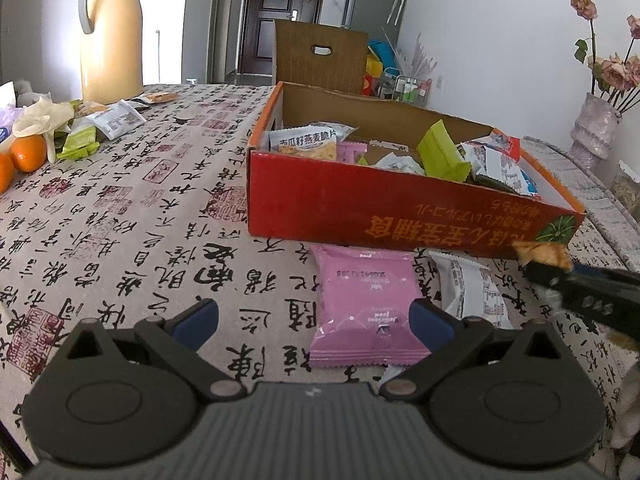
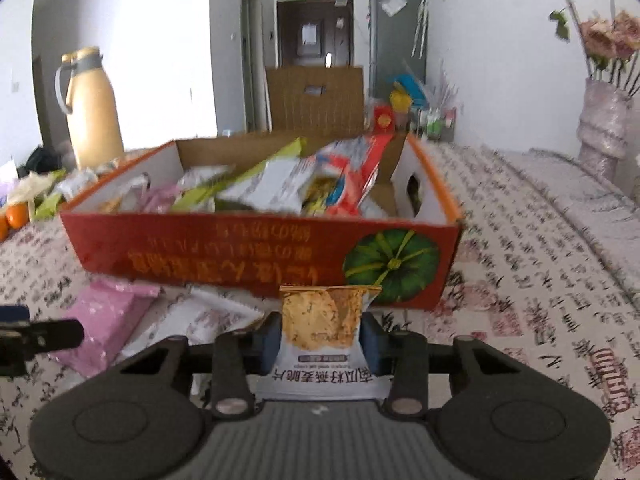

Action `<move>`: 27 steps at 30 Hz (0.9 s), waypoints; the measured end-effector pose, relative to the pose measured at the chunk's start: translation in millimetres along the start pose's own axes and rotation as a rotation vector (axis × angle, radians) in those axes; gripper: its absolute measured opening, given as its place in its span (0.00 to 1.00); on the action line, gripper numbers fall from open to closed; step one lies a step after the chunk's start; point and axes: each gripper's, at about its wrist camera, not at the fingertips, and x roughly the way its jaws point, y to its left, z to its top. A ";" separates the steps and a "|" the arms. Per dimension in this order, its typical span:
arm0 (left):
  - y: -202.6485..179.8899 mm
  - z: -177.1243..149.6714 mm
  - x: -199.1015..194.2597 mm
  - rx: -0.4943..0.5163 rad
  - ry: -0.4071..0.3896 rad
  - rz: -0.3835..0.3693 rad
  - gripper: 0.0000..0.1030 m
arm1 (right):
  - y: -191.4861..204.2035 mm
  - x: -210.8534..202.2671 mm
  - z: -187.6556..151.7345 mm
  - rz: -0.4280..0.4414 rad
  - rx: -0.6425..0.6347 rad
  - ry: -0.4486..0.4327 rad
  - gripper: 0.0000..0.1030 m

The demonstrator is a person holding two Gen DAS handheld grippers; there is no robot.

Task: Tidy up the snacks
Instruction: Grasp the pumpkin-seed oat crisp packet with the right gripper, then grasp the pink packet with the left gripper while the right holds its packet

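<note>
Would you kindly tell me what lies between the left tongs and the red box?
In the left wrist view, a pink snack packet lies between the left tongs and the red box.

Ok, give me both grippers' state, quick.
Left gripper: open, holding nothing.
Right gripper: shut on a cracker packet.

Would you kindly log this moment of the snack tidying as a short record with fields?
surface: table under a calligraphy-print cloth
container: red cardboard box, open, already holding several snack packets
right claw: shut on a white oat crisp packet, just in front of the box
left claw: open, nothing between its pads
loose near box: pink packet and white packet, flat on the cloth
far left: pile of snacks, oranges, yellow thermos jug
</note>
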 end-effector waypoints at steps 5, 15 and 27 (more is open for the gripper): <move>-0.7 0.0 2.2 0.002 0.006 0.013 1.00 | -9.7 -16.6 -2.7 -0.005 0.026 -0.048 0.39; -8.2 7.7 -3.2 0.033 0.014 0.050 1.00 | -18.8 -19.0 -11.1 0.028 0.066 -0.073 0.39; -31.9 26.0 8.5 0.040 0.060 0.116 1.00 | -16.7 -25.6 -15.4 0.040 0.055 -0.120 0.40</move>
